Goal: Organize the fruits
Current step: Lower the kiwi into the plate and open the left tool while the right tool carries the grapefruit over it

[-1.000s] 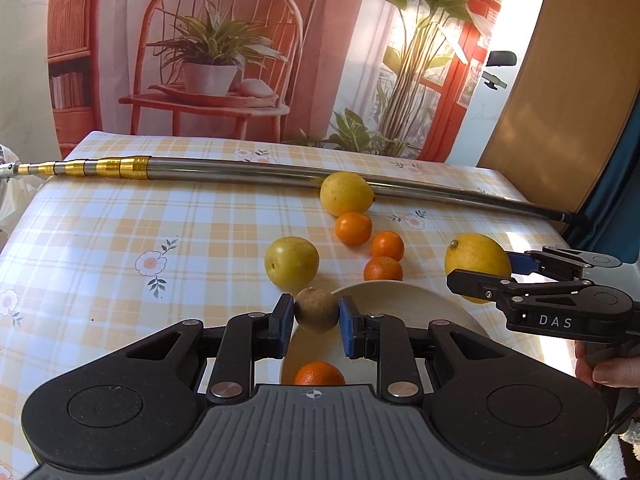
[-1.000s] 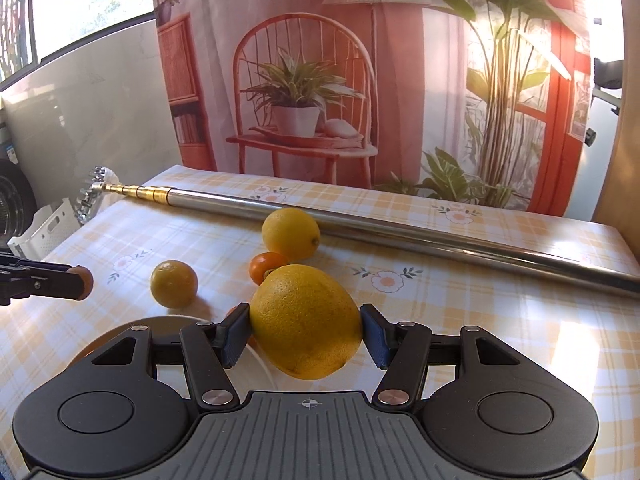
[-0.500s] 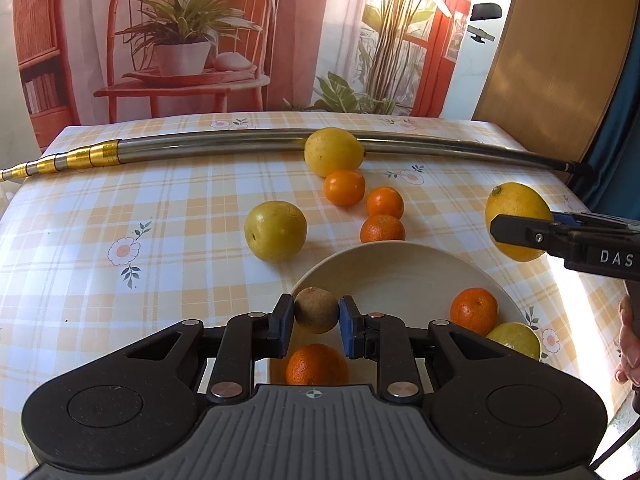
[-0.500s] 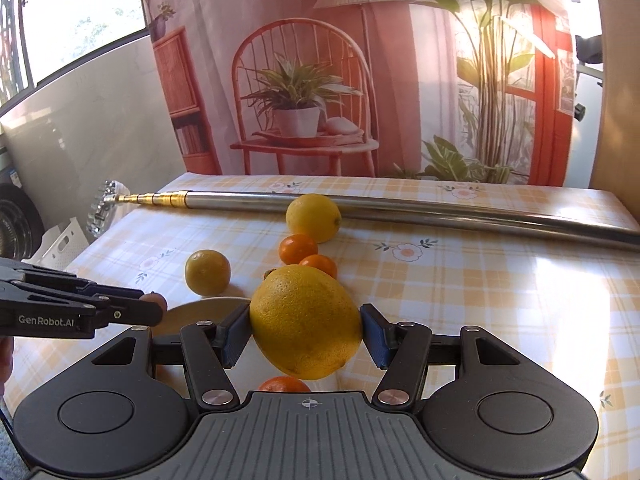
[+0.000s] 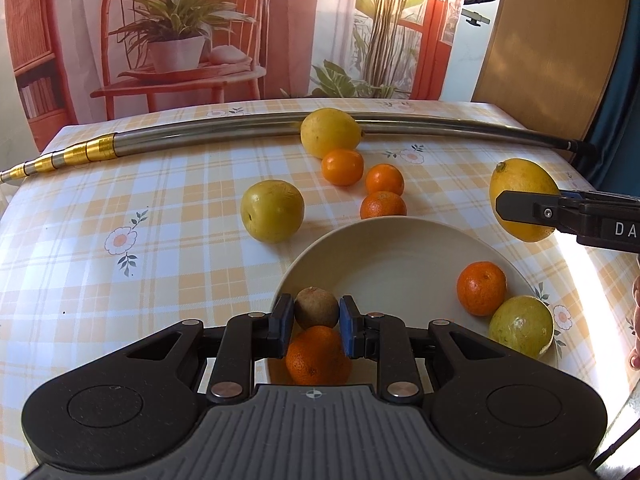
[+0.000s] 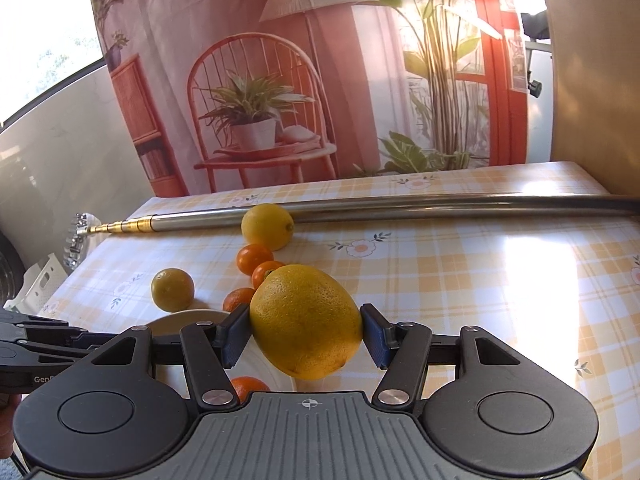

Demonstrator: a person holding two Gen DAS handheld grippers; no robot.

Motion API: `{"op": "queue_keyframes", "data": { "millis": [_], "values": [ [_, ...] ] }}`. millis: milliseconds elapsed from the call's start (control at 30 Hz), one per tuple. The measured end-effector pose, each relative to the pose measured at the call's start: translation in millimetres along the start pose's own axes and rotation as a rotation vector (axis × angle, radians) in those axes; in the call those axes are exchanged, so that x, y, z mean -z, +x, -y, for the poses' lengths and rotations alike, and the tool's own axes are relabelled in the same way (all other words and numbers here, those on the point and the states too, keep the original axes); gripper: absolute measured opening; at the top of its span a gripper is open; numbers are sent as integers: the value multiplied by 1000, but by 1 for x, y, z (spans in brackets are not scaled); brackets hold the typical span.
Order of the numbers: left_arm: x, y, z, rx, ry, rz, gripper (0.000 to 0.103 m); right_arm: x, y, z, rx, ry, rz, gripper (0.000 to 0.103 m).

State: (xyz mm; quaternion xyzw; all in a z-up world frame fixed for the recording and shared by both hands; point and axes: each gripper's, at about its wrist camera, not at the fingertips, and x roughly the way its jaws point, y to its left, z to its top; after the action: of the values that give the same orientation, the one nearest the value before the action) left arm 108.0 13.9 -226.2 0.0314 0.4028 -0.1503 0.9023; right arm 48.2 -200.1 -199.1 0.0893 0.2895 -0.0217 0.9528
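Observation:
My left gripper (image 5: pixel 316 322) is shut on a small brown fruit (image 5: pixel 316 307) just above the near rim of the cream bowl (image 5: pixel 384 256). Inside the bowl lie an orange mandarin (image 5: pixel 481 288), a yellow-green fruit (image 5: pixel 521 326) and another mandarin (image 5: pixel 318 356) under my jaws. My right gripper (image 6: pixel 306 330) is shut on a big yellow lemon (image 6: pixel 306 320); in the left wrist view that lemon (image 5: pixel 520 196) hangs beyond the bowl's right side. Loose on the cloth are a yellow lemon (image 5: pixel 330 132), a round yellow fruit (image 5: pixel 272 211) and three mandarins (image 5: pixel 382 179).
A long metal telescopic pole (image 5: pixel 224 132) with gold bands lies across the far side of the checked tablecloth (image 5: pixel 160 240). A printed backdrop stands behind the table. A white crate (image 6: pixel 38 284) sits off the table's left edge. A person's fingers (image 5: pixel 635 320) show at right.
The left gripper has sunk with the brown fruit from beyond the bowl's far rim to its near side. The right gripper has rolled and carried the lemon sideways near the bowl.

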Motion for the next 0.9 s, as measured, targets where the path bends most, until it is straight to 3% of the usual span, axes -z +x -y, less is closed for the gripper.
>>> {"op": "queue_keyframes", "data": {
  "millis": [900],
  "values": [
    [-2, -25, -11, -22, -104, 38, 27, 9, 1, -29, -62, -74, -40, 55]
  ]
}}
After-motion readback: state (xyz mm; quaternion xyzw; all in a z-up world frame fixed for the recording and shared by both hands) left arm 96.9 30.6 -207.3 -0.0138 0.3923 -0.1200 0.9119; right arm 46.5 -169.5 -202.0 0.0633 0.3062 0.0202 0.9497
